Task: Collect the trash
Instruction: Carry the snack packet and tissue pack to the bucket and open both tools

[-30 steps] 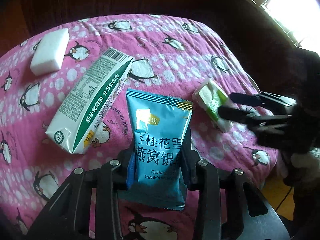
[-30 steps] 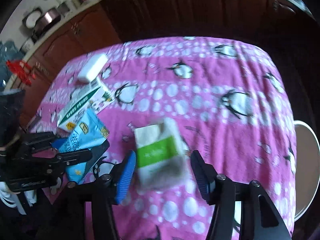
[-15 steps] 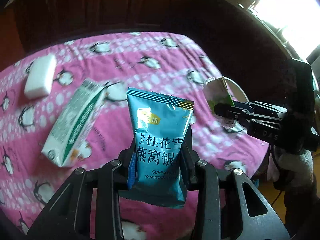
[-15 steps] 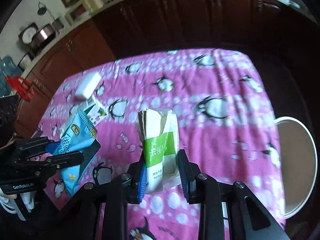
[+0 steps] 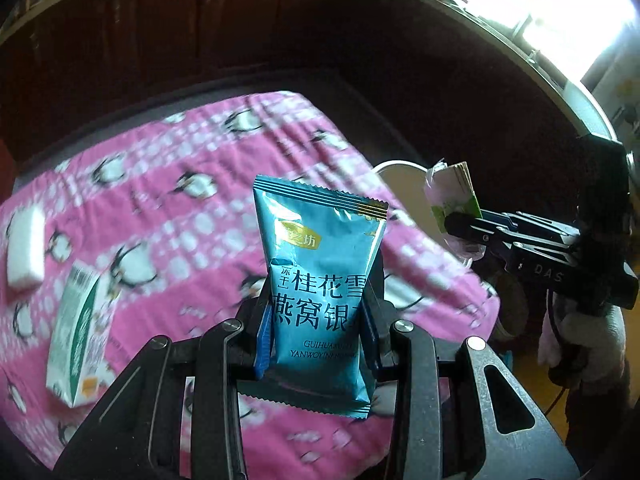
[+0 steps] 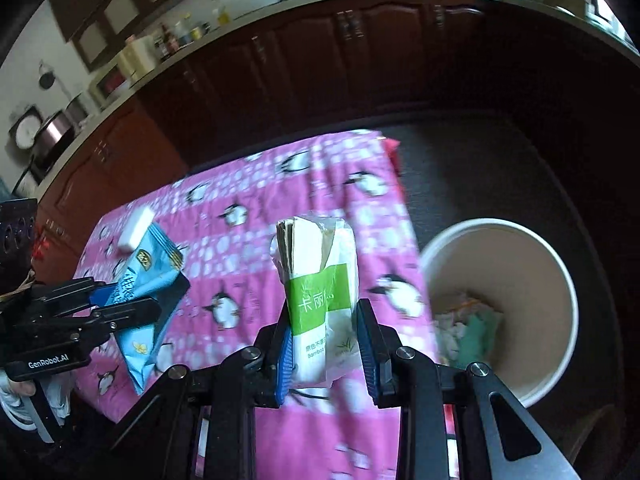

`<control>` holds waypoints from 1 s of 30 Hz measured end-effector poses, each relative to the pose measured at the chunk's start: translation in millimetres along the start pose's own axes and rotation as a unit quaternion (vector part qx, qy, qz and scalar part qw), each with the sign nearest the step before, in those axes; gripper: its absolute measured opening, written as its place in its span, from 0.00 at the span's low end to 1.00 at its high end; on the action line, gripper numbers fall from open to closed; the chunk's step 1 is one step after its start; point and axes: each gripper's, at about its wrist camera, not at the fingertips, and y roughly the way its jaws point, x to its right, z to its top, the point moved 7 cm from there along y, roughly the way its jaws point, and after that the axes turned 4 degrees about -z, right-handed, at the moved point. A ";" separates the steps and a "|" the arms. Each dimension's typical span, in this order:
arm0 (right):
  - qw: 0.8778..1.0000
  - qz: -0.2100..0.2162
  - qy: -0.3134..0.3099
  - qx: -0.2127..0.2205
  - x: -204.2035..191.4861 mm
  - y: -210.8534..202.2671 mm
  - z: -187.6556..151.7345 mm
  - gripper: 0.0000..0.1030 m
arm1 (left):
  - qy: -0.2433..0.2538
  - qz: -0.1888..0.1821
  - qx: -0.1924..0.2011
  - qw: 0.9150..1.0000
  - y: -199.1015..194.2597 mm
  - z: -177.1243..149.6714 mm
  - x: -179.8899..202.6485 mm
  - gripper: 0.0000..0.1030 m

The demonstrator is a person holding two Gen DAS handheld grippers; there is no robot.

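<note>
Right wrist view: the tissue pack (image 6: 320, 304) was clamped by the right gripper (image 6: 324, 344), the blue sachet (image 5: 320, 292) by the left gripper (image 5: 318, 320). Both should be carried squarely over the white bin (image 6: 560, 280) beside the table before being released.

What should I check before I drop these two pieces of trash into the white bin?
1. Left gripper shut on the blue snack packet: ok.
2. Right gripper shut on the green tissue pack: ok.
3. White bin open, with room: ok.
4. Either item over the bin's mouth: not ok, both are over the pink tablecloth.
5. Milk carton collected: not ok.
</note>
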 end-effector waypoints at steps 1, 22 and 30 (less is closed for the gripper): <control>1.000 -0.005 0.006 0.002 8.4 -2.1 0.1 0.27 | 0.006 -0.002 0.000 1.000 3.3 4.4 6.2 0.33; 0.987 -0.083 0.131 -0.031 148.9 2.3 -34.7 0.27 | 0.029 -0.070 -0.046 0.996 115.1 65.9 110.1 0.33; 0.981 -0.101 0.160 -0.047 170.5 18.7 -39.6 0.33 | 0.016 -0.080 -0.046 0.996 138.7 77.0 118.6 0.34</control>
